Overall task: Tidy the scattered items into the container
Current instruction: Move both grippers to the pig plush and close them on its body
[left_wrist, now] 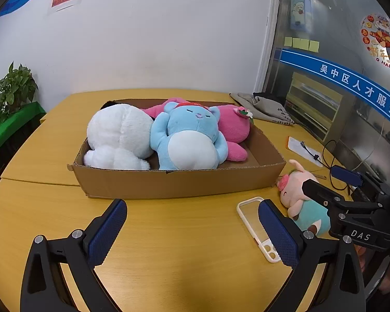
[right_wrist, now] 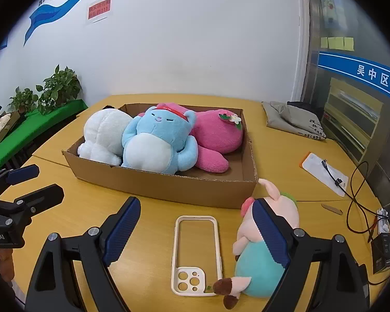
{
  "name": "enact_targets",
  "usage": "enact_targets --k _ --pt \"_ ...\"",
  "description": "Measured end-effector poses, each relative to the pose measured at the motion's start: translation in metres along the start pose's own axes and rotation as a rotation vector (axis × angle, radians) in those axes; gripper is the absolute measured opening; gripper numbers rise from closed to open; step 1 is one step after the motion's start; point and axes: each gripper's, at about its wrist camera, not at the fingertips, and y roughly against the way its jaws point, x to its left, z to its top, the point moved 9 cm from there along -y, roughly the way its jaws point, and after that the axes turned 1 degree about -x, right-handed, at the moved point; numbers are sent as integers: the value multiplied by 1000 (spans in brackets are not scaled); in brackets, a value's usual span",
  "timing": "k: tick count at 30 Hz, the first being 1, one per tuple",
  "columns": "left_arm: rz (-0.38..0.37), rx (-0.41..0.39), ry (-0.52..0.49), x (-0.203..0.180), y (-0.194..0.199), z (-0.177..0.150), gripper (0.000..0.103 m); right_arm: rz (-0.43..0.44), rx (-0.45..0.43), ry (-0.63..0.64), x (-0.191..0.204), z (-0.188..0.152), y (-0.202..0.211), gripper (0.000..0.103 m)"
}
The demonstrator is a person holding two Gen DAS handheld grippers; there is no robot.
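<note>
A cardboard box (left_wrist: 184, 183) (right_wrist: 169, 186) on the yellow table holds a white plush (left_wrist: 119, 135) (right_wrist: 101, 135), a blue bear plush (left_wrist: 187, 137) (right_wrist: 156, 143) and a pink plush (left_wrist: 234, 127) (right_wrist: 218, 135). A small pink pig plush in a teal outfit (left_wrist: 303, 200) (right_wrist: 257, 254) lies on the table right of the box, beside a cream phone case (left_wrist: 257, 227) (right_wrist: 196, 254). My left gripper (left_wrist: 192, 231) is open and empty in front of the box. My right gripper (right_wrist: 197, 234) is open over the phone case, its right finger in front of the pig.
A grey cloth bag (left_wrist: 265, 106) (right_wrist: 293, 119) lies at the table's back right. A white packet with a cable (right_wrist: 325, 174) and black wires (right_wrist: 358, 202) lie at the right edge. Potted plants (right_wrist: 57, 88) stand on a green-covered shelf at the left.
</note>
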Motion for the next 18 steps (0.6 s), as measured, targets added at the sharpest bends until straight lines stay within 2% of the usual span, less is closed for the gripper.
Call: enact_targets --k 11,18 --pt "26 -4 12 2 -5 -4 102 2 -6 -6 -3 -3 -3 88" --pt "11 12 4 -7 -13 -6 102 -11 4 -46 -31 -10 -6 88"
